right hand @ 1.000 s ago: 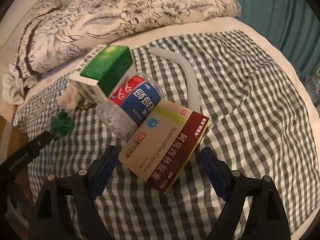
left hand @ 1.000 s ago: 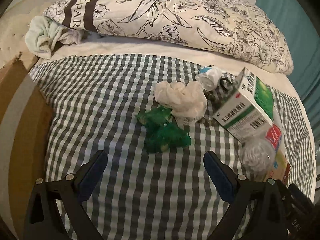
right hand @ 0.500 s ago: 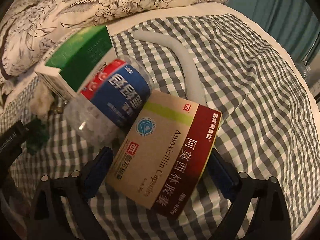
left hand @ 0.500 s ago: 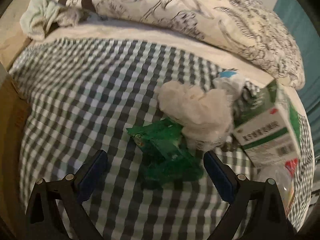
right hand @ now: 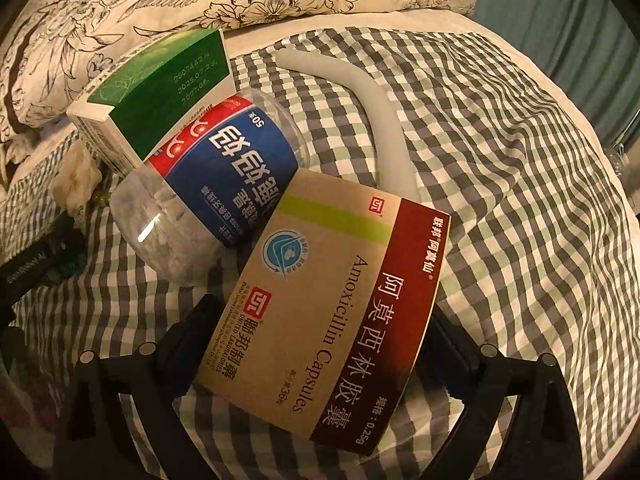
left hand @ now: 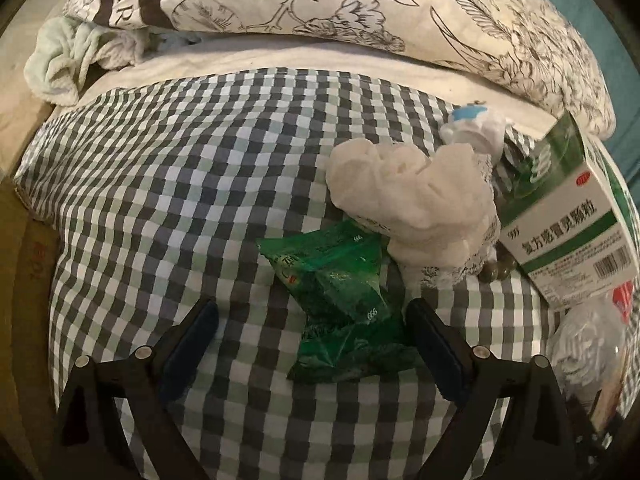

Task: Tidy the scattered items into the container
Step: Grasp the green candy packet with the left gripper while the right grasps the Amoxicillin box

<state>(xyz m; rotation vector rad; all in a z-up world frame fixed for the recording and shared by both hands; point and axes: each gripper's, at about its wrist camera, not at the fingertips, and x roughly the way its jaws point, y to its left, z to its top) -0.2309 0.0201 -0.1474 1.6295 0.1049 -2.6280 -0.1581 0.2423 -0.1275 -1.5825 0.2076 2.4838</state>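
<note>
Green foil packets (left hand: 340,300) now sit between the spread fingers of the left gripper (left hand: 312,332) — it has closed in over the last second, so a pinch looks next. Crinkled and shiny, they lie on the checked cloth (left hand: 180,200), touching a crumpled white tissue (left hand: 412,204) just beyond. Right view: the right gripper (right hand: 316,332) has advanced too, jaws wide and straddling the tan-and-maroon capsule box (right hand: 332,304), not yet clamped; it leans against a clear bottle (right hand: 208,184). No container shows.
</note>
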